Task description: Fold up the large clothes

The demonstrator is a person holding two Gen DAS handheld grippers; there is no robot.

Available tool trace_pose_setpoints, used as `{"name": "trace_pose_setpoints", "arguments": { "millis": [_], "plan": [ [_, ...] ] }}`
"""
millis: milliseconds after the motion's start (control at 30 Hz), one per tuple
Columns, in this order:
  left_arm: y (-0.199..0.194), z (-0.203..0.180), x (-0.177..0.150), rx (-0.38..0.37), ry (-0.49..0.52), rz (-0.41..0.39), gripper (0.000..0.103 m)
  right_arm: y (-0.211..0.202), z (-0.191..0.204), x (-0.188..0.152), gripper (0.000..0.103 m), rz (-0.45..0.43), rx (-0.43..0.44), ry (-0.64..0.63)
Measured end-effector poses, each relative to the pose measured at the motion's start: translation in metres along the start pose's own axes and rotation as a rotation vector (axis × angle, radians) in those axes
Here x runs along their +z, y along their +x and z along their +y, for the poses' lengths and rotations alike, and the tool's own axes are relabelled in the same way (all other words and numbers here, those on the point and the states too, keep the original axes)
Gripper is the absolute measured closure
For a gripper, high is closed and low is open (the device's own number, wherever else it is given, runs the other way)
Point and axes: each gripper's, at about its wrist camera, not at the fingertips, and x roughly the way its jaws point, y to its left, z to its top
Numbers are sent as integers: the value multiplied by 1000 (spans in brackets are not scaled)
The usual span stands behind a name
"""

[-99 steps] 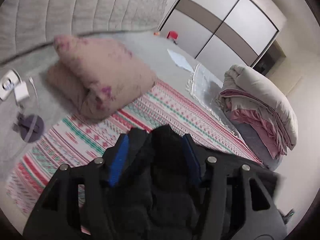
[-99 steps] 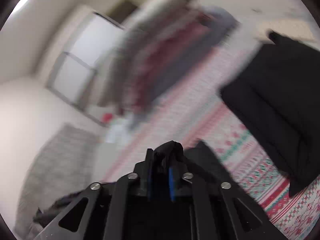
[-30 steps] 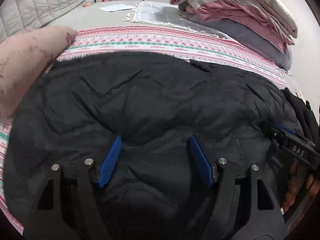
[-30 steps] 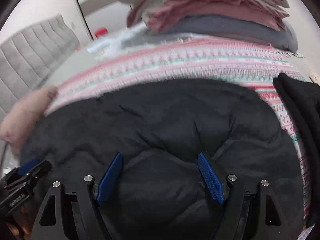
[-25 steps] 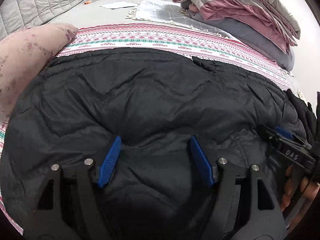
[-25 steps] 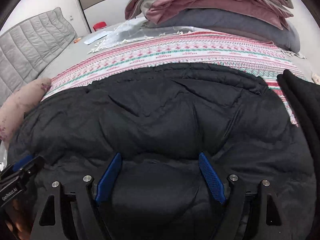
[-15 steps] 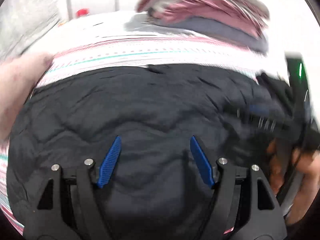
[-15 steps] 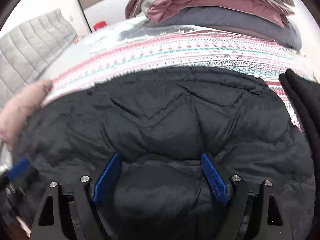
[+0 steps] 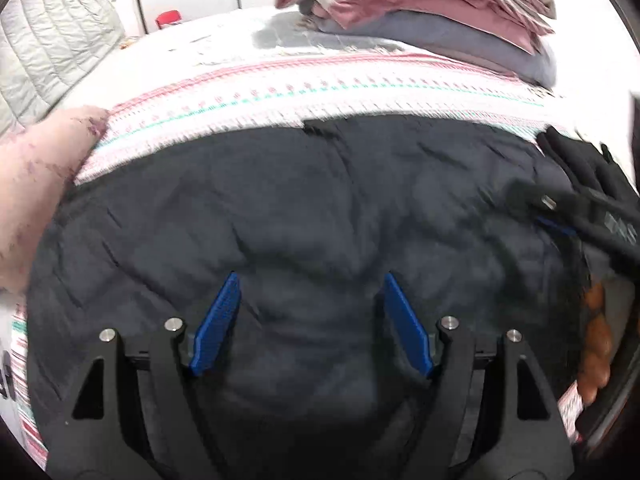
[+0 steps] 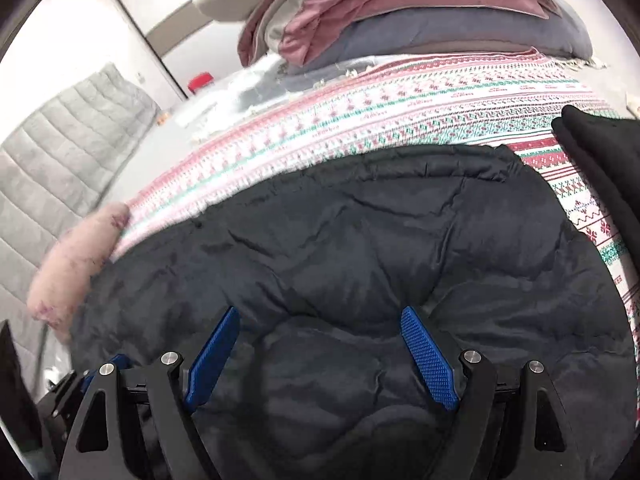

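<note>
Two pairs of tongs are in my hands, and both stand wide open with nothing between their blue pads. My left gripper (image 9: 308, 316) hovers over the black quilted jacket (image 9: 312, 208), which lies spread flat straight ahead of it and under it, filling nearly all the near view. My right gripper (image 10: 320, 348) hangs over the same jacket (image 10: 360, 248), its pads (image 10: 428, 356) apart on either side of a puffed panel; whether they touch the cloth I cannot tell.

Beyond the jacket's far edge runs the patterned blanket (image 10: 400, 112) in red, green and white stripes. Farther ahead, past the blanket, sits a stack of folded bedding (image 10: 420, 12) in pink, grey and cream. Off to the left of both tongs a pink pillow (image 9: 36, 184) meets the jacket's left edge. To the right, another black garment (image 10: 600, 160) lies on the blanket just beside the jacket.

From the left wrist view my right tongs show blurred at the right edge (image 9: 576, 212), over the jacket's right side. A grey padded headboard (image 10: 60, 168) stands far left.
</note>
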Motion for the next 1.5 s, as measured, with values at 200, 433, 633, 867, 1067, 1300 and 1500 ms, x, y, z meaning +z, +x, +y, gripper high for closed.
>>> {"name": "trace_pose_setpoints", "arguments": {
  "millis": [200,433,633,867,1067,1300,1500],
  "plan": [
    [50,-9,27,57,38,115,27,3,-17,6,18,9,32,87],
    [48,-1,51,66,-21,139,24,12,-20,6,18,42,36,82],
    [71,3,91,73,-61,175,24,10,-24,6,18,42,56,105],
    [116,12,82,134,-91,226,22,16,-24,5,18,60,58,93],
    [84,22,83,111,-118,186,22,22,-20,4,18,74,33,60],
    [5,5,12,25,-30,107,22,22,-23,4,18,76,41,73],
    [3,-21,-52,46,97,86,21,24,-19,0,18,71,22,50]
  ]
}}
